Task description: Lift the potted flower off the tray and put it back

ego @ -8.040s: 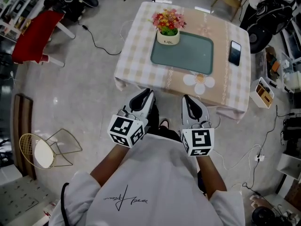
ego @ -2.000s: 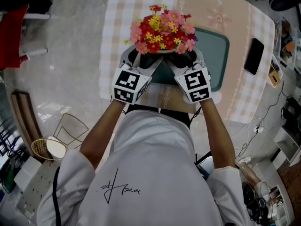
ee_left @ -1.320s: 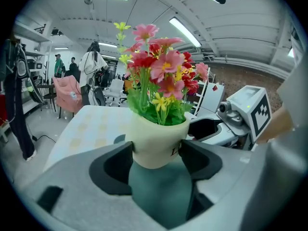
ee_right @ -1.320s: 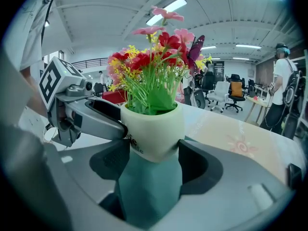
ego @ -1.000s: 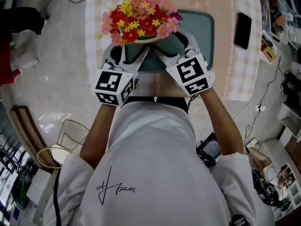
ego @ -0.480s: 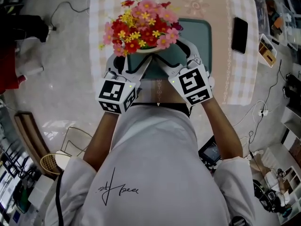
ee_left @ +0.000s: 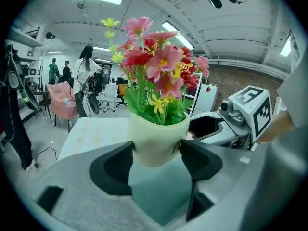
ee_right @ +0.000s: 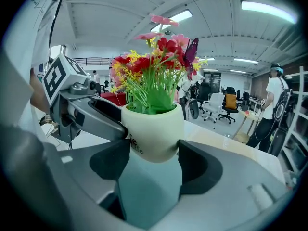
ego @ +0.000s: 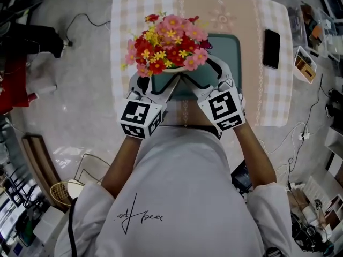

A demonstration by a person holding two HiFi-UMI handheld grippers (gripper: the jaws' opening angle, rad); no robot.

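Observation:
The potted flower, a cream pot (ee_left: 156, 138) (ee_right: 151, 134) with red, pink and yellow blooms (ego: 166, 44), hangs in the air above the teal tray (ego: 228, 58). My left gripper (ego: 159, 83) (ee_left: 156, 153) is shut on the pot's lower part from one side. My right gripper (ego: 199, 79) (ee_right: 153, 153) is shut on it from the other side. Each gripper view shows the other gripper beside the pot: the right gripper (ee_left: 231, 124) and the left gripper (ee_right: 82, 109). In the head view the blooms hide the pot and the jaw tips.
The tray lies on a checked tablecloth (ego: 128, 15). A black phone (ego: 271, 48) lies to the tray's right. A small box (ego: 304, 64) stands off the table's right edge. A cable (ego: 86, 23) trails on the floor at left, and a wire chair (ego: 75, 183) stands lower left.
Eight seconds ago the pot stood on the tray and both grippers hung free near my body. Now both are shut on it and it is up in the air; in the last second it barely moved.

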